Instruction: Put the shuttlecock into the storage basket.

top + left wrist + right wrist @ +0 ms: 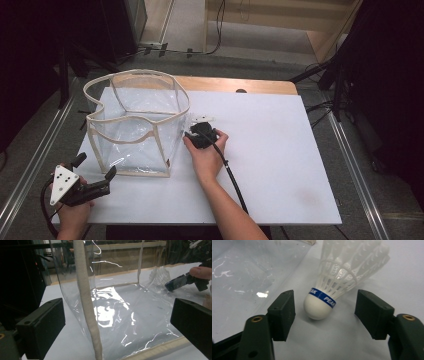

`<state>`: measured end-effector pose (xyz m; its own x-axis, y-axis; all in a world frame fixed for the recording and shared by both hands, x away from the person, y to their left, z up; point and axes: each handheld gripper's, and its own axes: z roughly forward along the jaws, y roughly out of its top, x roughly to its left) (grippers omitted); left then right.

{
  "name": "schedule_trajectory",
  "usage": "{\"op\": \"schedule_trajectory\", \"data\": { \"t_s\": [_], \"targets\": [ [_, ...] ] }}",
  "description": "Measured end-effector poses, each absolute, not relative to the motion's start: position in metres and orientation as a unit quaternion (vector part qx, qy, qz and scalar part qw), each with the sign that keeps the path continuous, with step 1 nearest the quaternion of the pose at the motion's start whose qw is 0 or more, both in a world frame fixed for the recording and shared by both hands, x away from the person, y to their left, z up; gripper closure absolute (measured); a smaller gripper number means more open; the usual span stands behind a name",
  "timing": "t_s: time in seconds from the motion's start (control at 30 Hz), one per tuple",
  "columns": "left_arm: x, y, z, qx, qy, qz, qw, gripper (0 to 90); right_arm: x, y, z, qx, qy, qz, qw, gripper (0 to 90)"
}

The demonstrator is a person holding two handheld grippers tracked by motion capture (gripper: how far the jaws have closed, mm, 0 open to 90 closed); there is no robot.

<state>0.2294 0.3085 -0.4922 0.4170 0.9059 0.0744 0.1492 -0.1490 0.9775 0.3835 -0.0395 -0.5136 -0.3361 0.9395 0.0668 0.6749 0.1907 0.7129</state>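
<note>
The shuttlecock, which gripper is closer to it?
Right. The right gripper has its open jaws either side of the shuttlecock; the left gripper sits beyond the clear bag.

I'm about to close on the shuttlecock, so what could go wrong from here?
The shuttlecock lies tilted on its round cork between the right gripper's open jaws, touching neither pad; uneven closing could roll it away. Pads landing higher up might crush the thin plastic skirt. The clear bag stands right beside it, so the jaws could snag its soft wall, while the left gripper hovers open without steadying it.
</note>
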Motion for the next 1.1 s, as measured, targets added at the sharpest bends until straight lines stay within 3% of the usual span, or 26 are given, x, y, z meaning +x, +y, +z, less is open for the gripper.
{"op": "schedule_trajectory", "data": {
  "t_s": [0.07, 0.1, 0.13, 0.2, 0.27, 1.1],
  "targets": [
    [0.229, 0.309, -0.492, 0.664, 0.397, 0.365, 0.517, 0.3, 0.384, -0.04, -0.514, 0.544, 0.745, 0.334, 0.194, 39.6],
    [0.229, 0.309, -0.492, 0.664, 0.398, 0.365, 0.518, 0.3, 0.383, -0.04, -0.513, 0.538, 0.749, 0.333, 0.198, 49.9],
    [0.229, 0.309, -0.492, 0.664, 0.398, 0.365, 0.518, 0.3, 0.383, -0.04, -0.513, 0.538, 0.749, 0.333, 0.198, 49.9],
    [0.229, 0.309, -0.492, 0.664, 0.398, 0.365, 0.518, 0.3, 0.383, -0.042, -0.513, 0.529, 0.755, 0.332, 0.201, 60.5],
    [0.229, 0.309, -0.492, 0.664, 0.397, 0.365, 0.518, 0.3, 0.382, -0.044, -0.513, 0.525, 0.758, 0.333, 0.198, 62.7],
    [0.23, 0.309, -0.492, 0.664, 0.398, 0.365, 0.518, 0.3, 0.377, -0.069, -0.496, 0.521, 0.739, 0.367, 0.221, 62.9]
  ]
}}
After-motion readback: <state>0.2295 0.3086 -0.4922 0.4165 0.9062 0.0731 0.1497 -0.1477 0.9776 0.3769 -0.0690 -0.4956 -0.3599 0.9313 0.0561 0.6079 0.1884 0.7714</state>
